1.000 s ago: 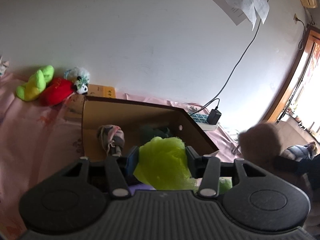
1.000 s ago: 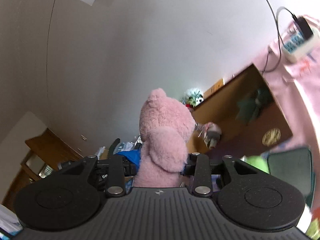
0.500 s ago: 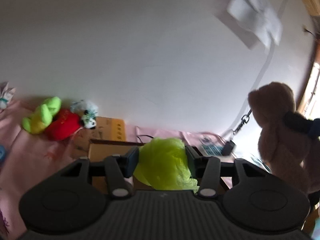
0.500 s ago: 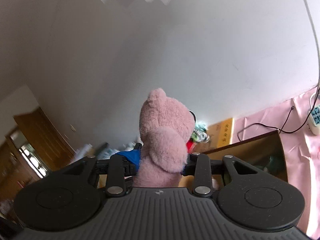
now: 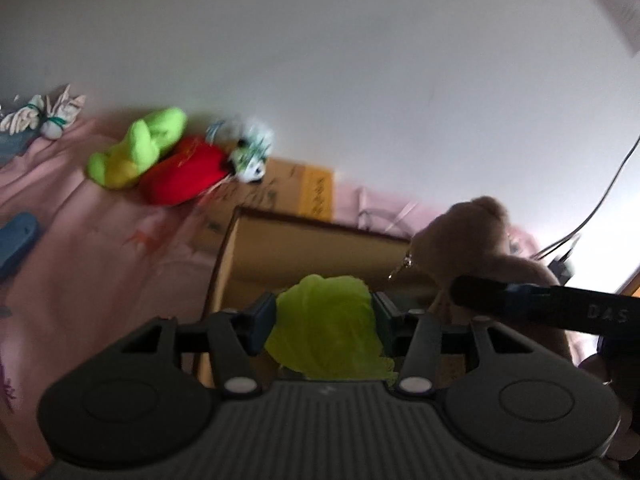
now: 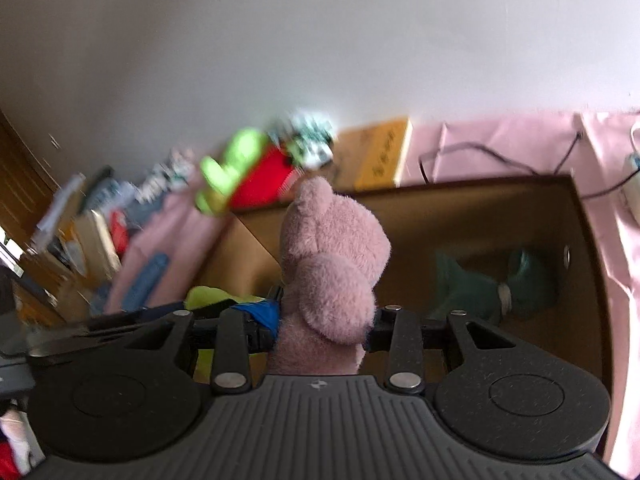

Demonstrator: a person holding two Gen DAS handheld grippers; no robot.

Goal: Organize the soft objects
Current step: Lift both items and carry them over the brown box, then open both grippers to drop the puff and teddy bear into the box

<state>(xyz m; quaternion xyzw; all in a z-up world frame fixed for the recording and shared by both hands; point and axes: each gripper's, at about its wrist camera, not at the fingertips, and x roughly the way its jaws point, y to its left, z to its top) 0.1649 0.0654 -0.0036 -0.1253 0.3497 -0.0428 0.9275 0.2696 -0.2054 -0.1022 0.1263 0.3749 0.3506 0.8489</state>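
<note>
While both tools hang over the open cardboard box (image 6: 500,208), the left gripper (image 5: 324,316) pinches a lime-green soft toy (image 5: 326,328) between its fingers, and the right gripper (image 6: 326,320) clamps a pink teddy bear (image 6: 332,264) upright by its body. Deeper inside the box lies a dark teal plush (image 6: 480,288). Farther off, on the pink cloth (image 5: 100,248) by the wall, a green plush (image 5: 138,148), a red plush (image 5: 184,168) and a small panda (image 5: 252,156) touch in a row.

Black ribbed left tool (image 5: 325,320), right tool (image 6: 326,322): blue pads, silver screws
</note>
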